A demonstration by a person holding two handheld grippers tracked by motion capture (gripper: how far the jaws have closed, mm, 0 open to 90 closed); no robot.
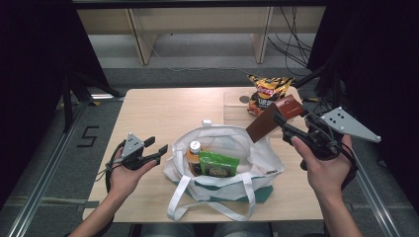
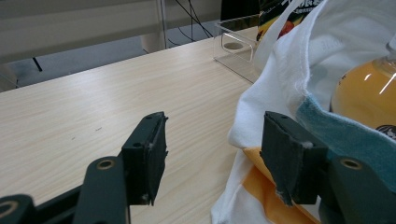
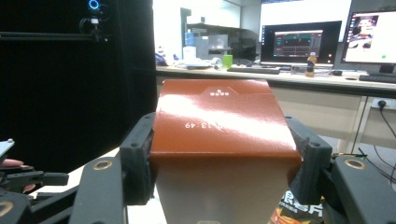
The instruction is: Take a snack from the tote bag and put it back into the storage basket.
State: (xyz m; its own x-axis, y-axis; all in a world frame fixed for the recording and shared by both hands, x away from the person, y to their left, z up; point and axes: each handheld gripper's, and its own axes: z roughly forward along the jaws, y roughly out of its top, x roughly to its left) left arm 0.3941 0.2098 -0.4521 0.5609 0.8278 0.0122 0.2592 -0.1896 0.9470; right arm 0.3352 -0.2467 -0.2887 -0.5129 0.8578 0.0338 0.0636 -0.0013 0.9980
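The work in hand is packing a white tote bag (image 1: 225,163) at the middle of the table (image 1: 163,113). The right gripper (image 1: 282,120) pinches a brown box (image 1: 273,118) across its width, both pads pressed flat on its sides as the right gripper view (image 3: 219,135) shows. In the high view the box hangs tilted in the air at about two o'clock from the bag's mouth, above the bag's far right rim and clear of the table.

The bag already holds a bottle of orange drink (image 1: 194,155) and a green packet (image 1: 218,165). A chip bag (image 1: 267,91) stands at the table's far edge, at one o'clock from the tote, beside a clear plastic stand (image 1: 239,106).

The left gripper (image 1: 157,148) sits at nine o'clock from the bag, jaws spread and holding nothing, just beside the bag's near cloth edge (image 2: 261,121).

This looks like the carrying step. Next, the box probably needs to swing toward seven o'clock and drop into the free space to the right of the packet; the left gripper could pull the rim wide so the box does not snag.
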